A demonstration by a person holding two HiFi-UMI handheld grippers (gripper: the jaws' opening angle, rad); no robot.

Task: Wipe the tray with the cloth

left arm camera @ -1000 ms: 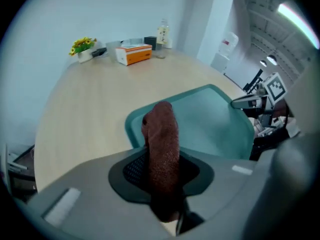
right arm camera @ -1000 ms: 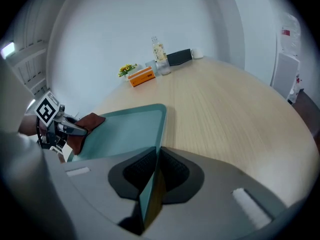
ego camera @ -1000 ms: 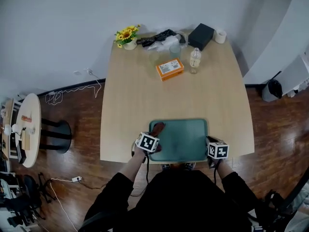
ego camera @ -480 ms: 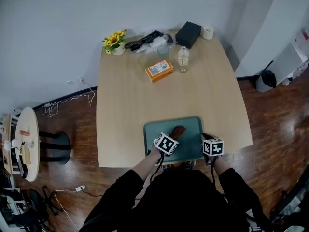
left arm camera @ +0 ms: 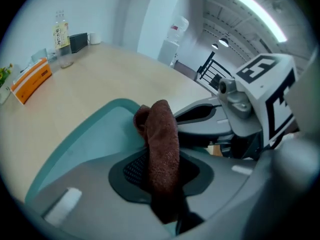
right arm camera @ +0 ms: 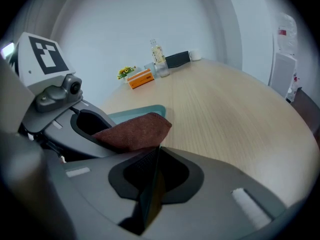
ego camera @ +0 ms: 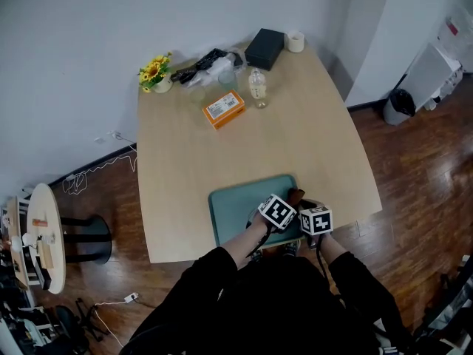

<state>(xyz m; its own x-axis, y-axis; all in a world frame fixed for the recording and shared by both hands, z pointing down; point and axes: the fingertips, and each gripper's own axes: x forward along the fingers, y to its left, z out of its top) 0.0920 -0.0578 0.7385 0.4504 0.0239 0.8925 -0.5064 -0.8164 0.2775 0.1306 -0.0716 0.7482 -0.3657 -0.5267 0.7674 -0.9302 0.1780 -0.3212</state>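
Left hand-held gripper (left arm camera: 160, 181), clamped on the cloth (left arm camera: 162, 139), has swept from the tray (ego camera: 236, 202)'s left to its right edge. Right hand-held gripper (right arm camera: 152, 179) pinches the tray's rim. One pass probably done.

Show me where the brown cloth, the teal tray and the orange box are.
Brown terry cloth (left arm camera: 162, 139), left gripper view, middle of its fold.
Teal plastic tray (ego camera: 235, 204), head view, bare floor, left half.
Orange rectangular box (ego camera: 225, 109), head view, top face.
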